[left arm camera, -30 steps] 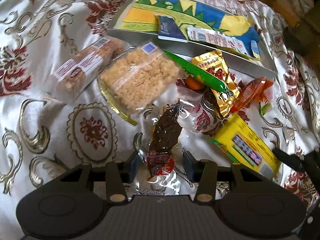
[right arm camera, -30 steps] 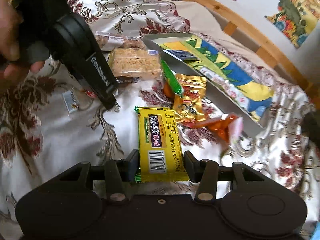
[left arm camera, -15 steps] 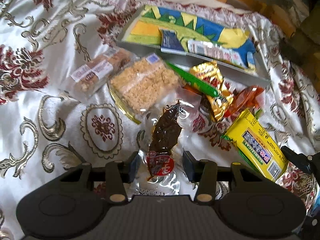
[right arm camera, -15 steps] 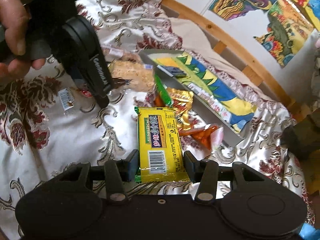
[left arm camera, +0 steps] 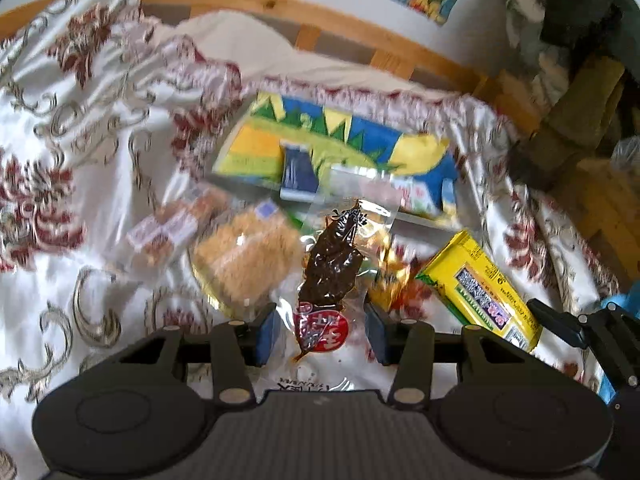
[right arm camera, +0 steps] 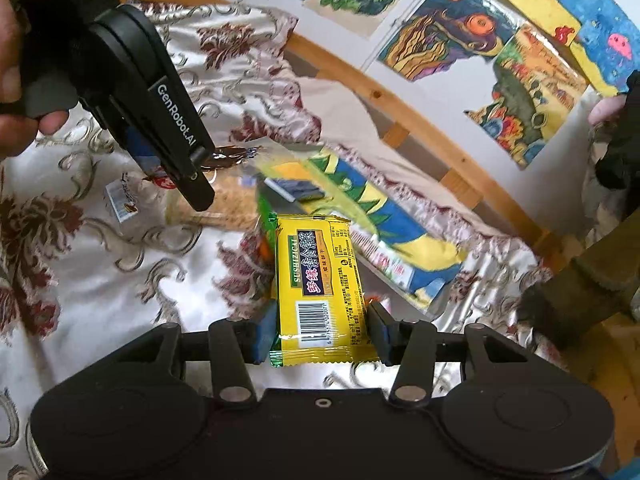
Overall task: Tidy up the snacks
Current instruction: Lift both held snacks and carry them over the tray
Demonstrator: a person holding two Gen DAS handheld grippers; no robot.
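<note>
Left gripper [left arm camera: 320, 334] clamps dark snack pouch [left arm camera: 330, 268]; right gripper [right arm camera: 322, 336] apparently clamps yellow packet [right arm camera: 320, 280].

The left gripper [left arm camera: 320, 334] clamps a clear packet of dark snack [left arm camera: 330, 276]; a yellow packet [left arm camera: 480, 290] lies to the right, a colourful tray [left arm camera: 256, 152] beyond

The clear pouch [left arm camera: 329, 276] with a dark brown snack and red label sits clamped between the left gripper [left arm camera: 320, 334] pads, pointing straight out ahead. The yellow packet [right arm camera: 320, 288], barcode end nearest, is pinched flat between the right gripper [right arm camera: 322, 336] pads.
</note>
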